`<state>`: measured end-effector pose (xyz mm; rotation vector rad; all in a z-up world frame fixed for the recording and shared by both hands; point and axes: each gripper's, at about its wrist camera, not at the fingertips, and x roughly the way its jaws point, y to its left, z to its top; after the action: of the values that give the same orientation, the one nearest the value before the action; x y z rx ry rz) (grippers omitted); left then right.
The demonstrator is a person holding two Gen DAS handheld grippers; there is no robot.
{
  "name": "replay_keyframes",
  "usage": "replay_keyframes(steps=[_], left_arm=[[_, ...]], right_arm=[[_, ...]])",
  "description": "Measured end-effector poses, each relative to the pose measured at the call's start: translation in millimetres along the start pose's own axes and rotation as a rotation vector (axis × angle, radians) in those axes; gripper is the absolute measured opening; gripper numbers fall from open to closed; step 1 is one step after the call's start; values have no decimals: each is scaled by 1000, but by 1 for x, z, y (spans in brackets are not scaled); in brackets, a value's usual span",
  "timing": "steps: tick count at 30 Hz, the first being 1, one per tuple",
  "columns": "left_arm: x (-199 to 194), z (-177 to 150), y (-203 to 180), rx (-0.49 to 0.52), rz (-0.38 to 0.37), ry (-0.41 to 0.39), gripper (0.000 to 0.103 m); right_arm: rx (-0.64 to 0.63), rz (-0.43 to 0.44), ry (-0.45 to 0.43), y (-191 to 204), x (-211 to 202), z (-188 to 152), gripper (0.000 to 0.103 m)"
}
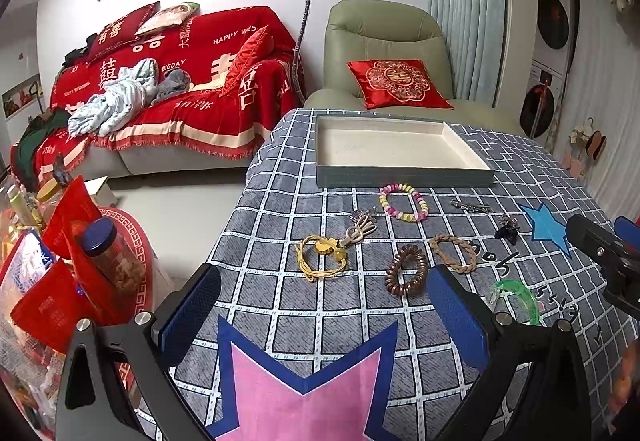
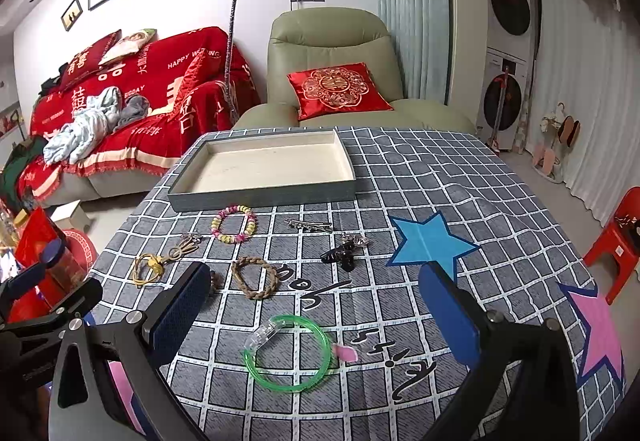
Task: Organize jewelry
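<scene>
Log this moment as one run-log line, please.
stage: start | left tool: open | right tool: open | tray: holds nothing | green bangle: on cloth

A red-draped sofa (image 1: pixel 168 89) stands beside a green armchair (image 1: pixel 384 41) holding a red cushion (image 1: pixel 398 83).

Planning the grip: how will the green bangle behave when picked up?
The green bangle looks like a thin, glossy plastic ring, so probably rigid, light and somewhat slippery. Lying flat on the tablecloth, it gives pads little height and might skid if pushed.
</scene>
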<state>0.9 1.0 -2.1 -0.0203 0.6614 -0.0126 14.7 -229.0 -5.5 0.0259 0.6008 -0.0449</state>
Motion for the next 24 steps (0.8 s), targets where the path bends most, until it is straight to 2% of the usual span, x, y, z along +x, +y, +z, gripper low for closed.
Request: replay_keyframes(steps=[24], left_arm=[[0, 0, 1, -4, 0, -9, 103]], right_arm=[[1, 5, -3, 0, -3, 0, 103]])
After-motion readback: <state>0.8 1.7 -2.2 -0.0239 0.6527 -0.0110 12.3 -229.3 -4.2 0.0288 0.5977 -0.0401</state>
